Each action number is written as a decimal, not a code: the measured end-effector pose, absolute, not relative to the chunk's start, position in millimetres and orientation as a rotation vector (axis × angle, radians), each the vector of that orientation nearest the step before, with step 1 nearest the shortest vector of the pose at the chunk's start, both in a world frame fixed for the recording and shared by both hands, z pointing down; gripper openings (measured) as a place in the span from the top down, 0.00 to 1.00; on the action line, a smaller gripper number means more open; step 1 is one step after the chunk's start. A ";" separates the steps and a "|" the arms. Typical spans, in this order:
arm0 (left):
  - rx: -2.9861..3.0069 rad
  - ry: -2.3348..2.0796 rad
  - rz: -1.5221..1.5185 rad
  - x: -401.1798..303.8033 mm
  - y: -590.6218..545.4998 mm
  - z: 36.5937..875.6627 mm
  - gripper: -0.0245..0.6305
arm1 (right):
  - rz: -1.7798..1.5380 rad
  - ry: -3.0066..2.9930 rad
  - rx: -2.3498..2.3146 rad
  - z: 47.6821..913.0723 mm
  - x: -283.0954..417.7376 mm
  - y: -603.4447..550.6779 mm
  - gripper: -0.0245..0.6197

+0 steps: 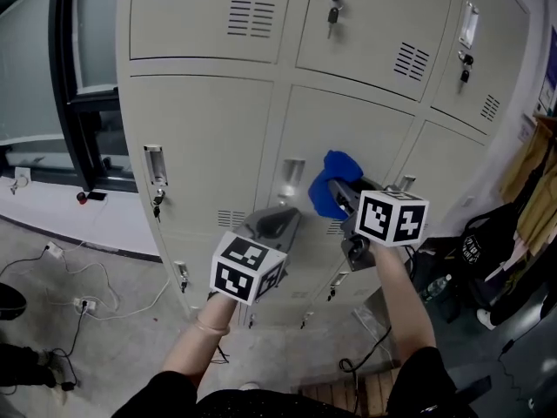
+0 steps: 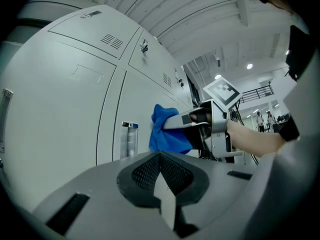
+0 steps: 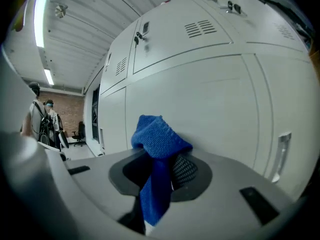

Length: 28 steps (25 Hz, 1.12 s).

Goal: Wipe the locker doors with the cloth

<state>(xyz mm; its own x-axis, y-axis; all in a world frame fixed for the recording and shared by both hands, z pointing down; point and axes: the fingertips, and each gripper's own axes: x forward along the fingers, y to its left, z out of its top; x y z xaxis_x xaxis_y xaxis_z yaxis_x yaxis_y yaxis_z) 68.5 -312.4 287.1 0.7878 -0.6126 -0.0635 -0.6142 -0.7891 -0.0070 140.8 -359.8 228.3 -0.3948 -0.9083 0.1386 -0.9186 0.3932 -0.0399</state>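
At centre frame, the right gripper keeps its jaws clamped on the blue cloth by the middle locker door, while the left gripper has its jaws together and empty; press the cloth flat and wipe in overlapping strokes.

White cables lay loose over the grey floor at the head view's left, with a power strip among them and a dark-framed window above. At the right edge a tan garment hung above a black bag, a bottle just beside the bag. Right gripper view: two people stood far off before a brick wall, an office chair near them, and a strip light was lit on the ribbed ceiling.
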 end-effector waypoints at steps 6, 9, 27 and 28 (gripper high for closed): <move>-2.929 1.068 0.100 50.8 -314.8 288.1 0.95 | 0.221 -2.550 1.588 248.0 102.2 -376.1 0.83; -2.926 1.094 0.103 42.9 -317.9 290.4 0.95 | 0.238 -2.547 1.585 253.4 96.6 -383.5 0.83; -2.930 1.094 0.084 46.9 -325.0 293.6 0.95 | 0.274 -2.571 1.588 256.4 102.2 -393.3 0.83; -2.932 1.092 0.082 47.9 -325.0 294.4 0.95 | 0.277 -2.571 1.590 256.5 103.3 -393.3 0.83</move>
